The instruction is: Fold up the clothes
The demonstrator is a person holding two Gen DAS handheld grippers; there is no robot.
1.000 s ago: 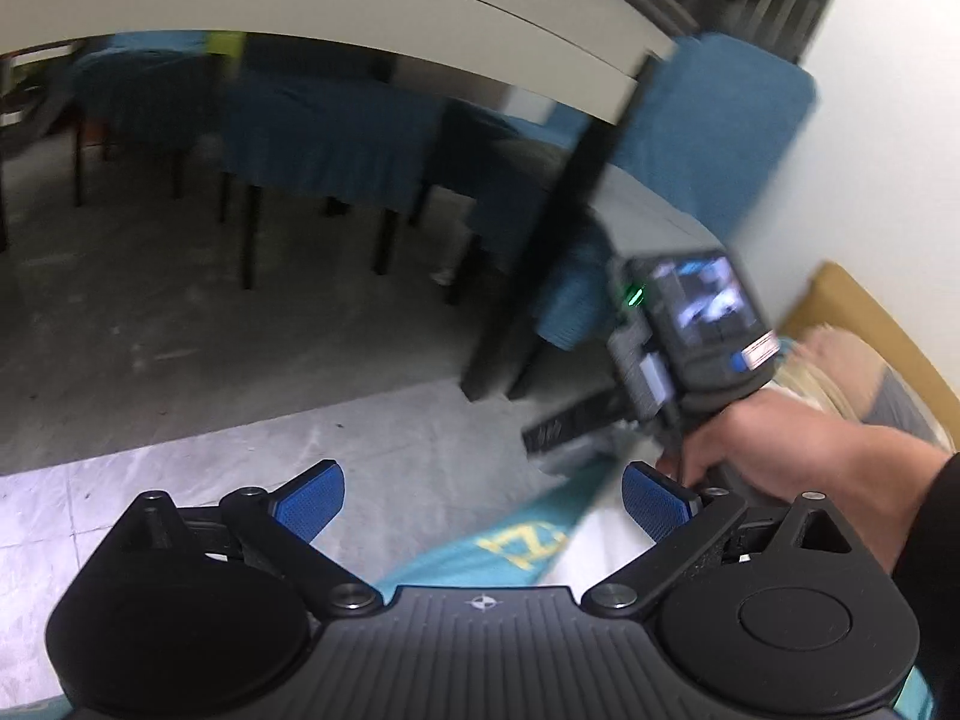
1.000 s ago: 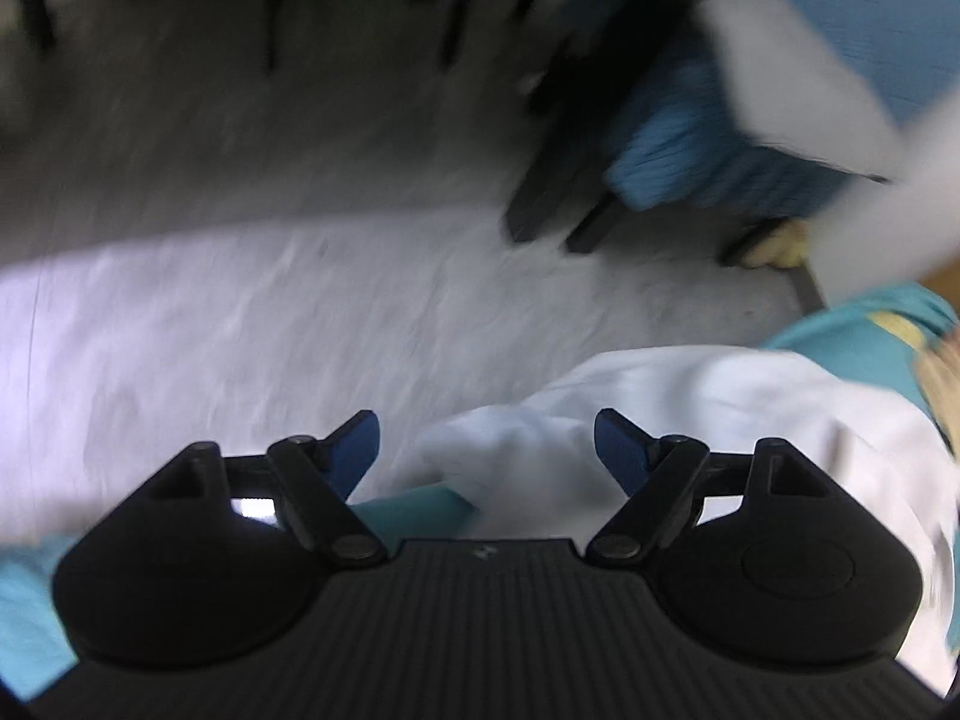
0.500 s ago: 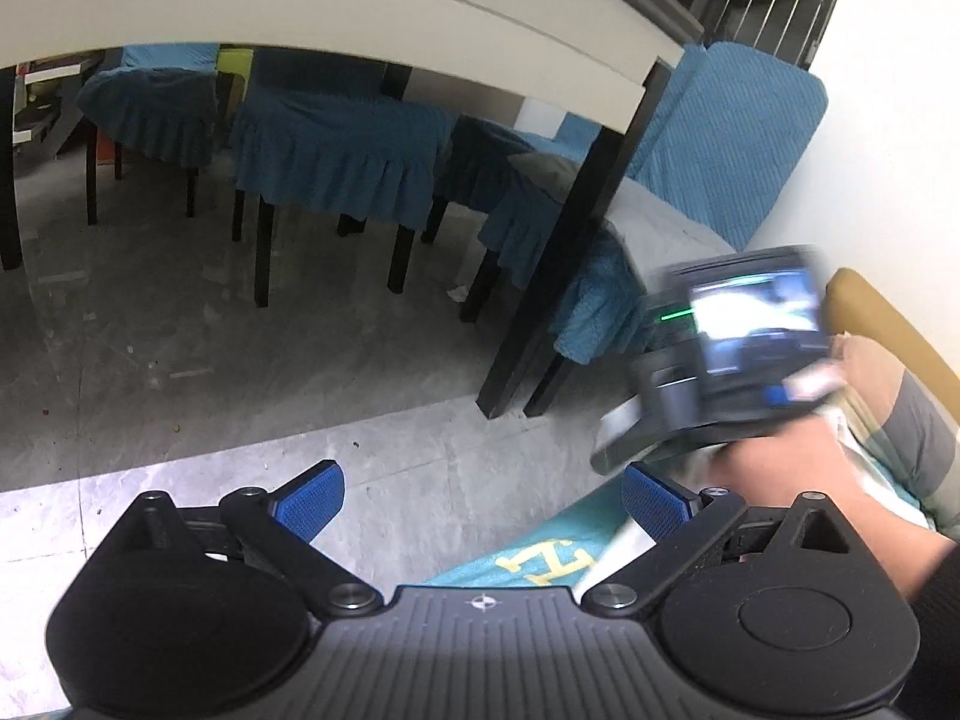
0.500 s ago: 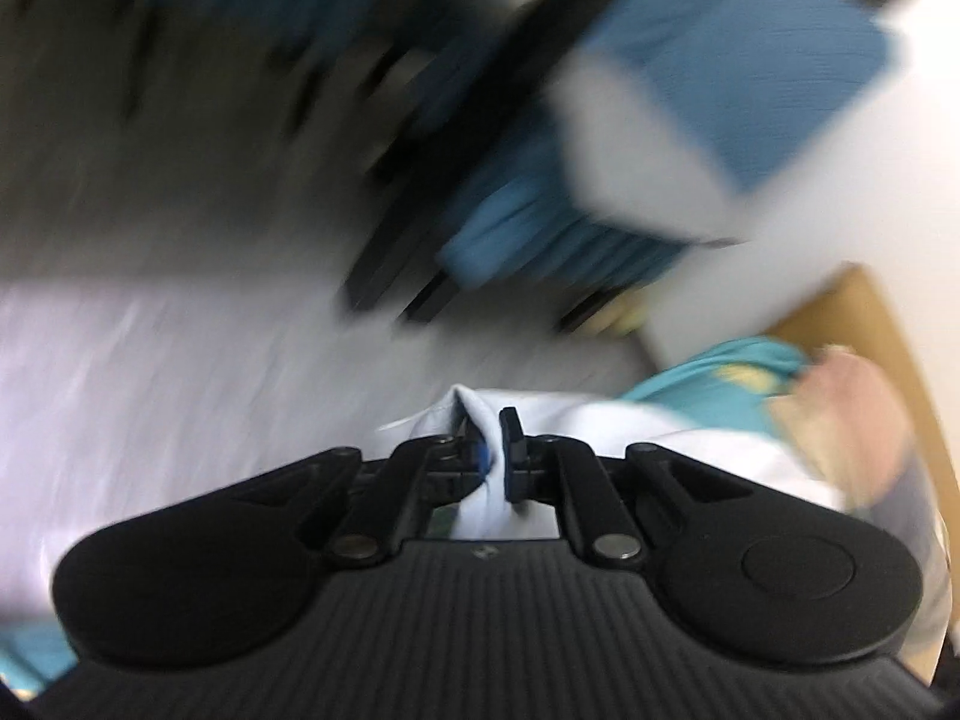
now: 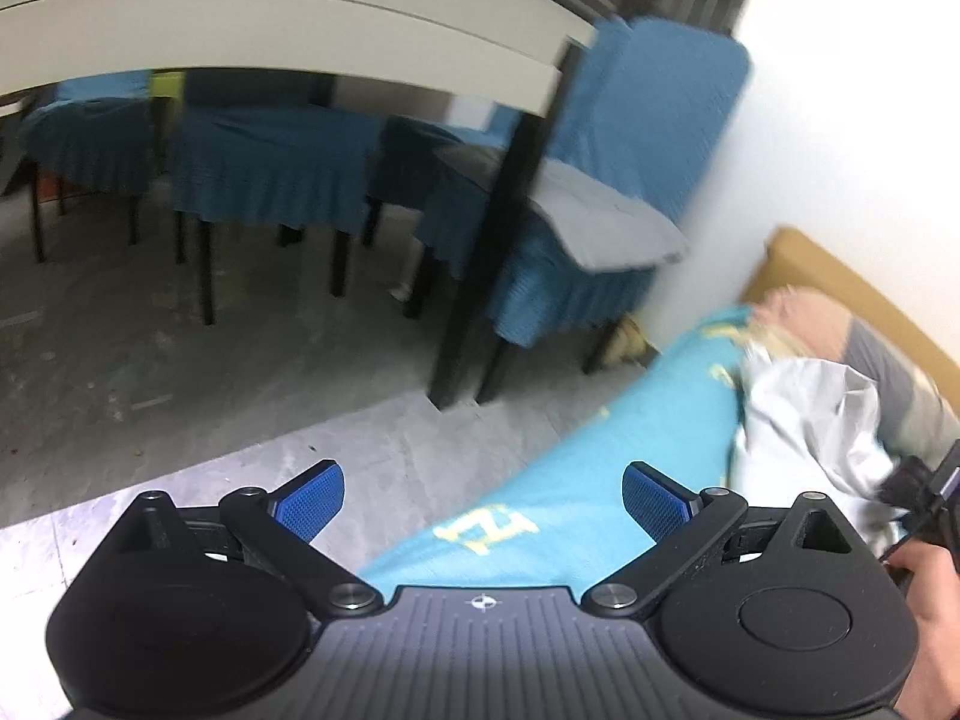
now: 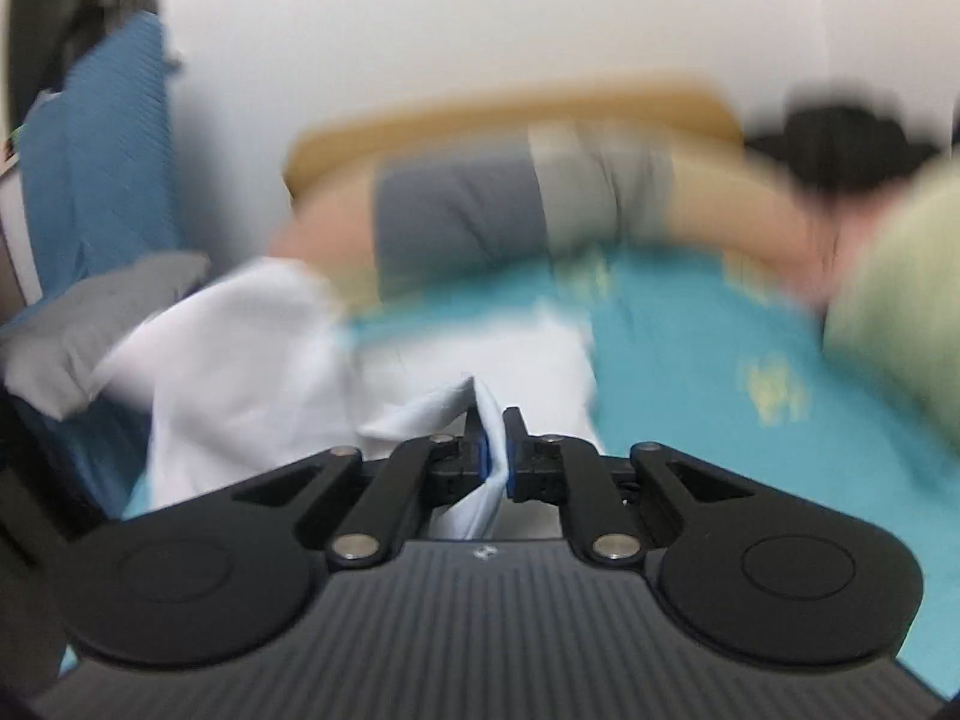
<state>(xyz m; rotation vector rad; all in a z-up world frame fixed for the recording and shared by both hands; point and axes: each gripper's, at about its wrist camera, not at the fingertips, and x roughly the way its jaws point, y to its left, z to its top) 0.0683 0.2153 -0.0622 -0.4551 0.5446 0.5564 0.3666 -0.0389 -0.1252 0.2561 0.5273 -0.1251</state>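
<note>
White garment [image 6: 240, 348], a thin crumpled piece of cloth, lies on top of a teal garment [image 6: 690, 360] with yellow print, and one bunched fold of it is pinched between the closed jaws of the right gripper [image 6: 493, 450]. Only a small ridge of fabric sits in that pinch, the rest trailing off to the left in loose folds. The left gripper [image 5: 483, 501] hangs above the teal cloth with its blue pads wide apart, holding nothing. Beyond both garments a heap of other clothes [image 6: 510, 204], grey and beige, is piled against a tan board [image 6: 480, 114] by the white wall. A blue-covered chair [image 5: 654, 120] and a dark leg of the dining table [image 5: 492, 240] stand to the left on the grey floor.

The right view is badly blurred, so how deep the bite goes is hard to tell. My worry is that such a narrow hold may slip if the cloth is pulled hard, or that the teal garment underneath drags along and both end up tangled.
</note>
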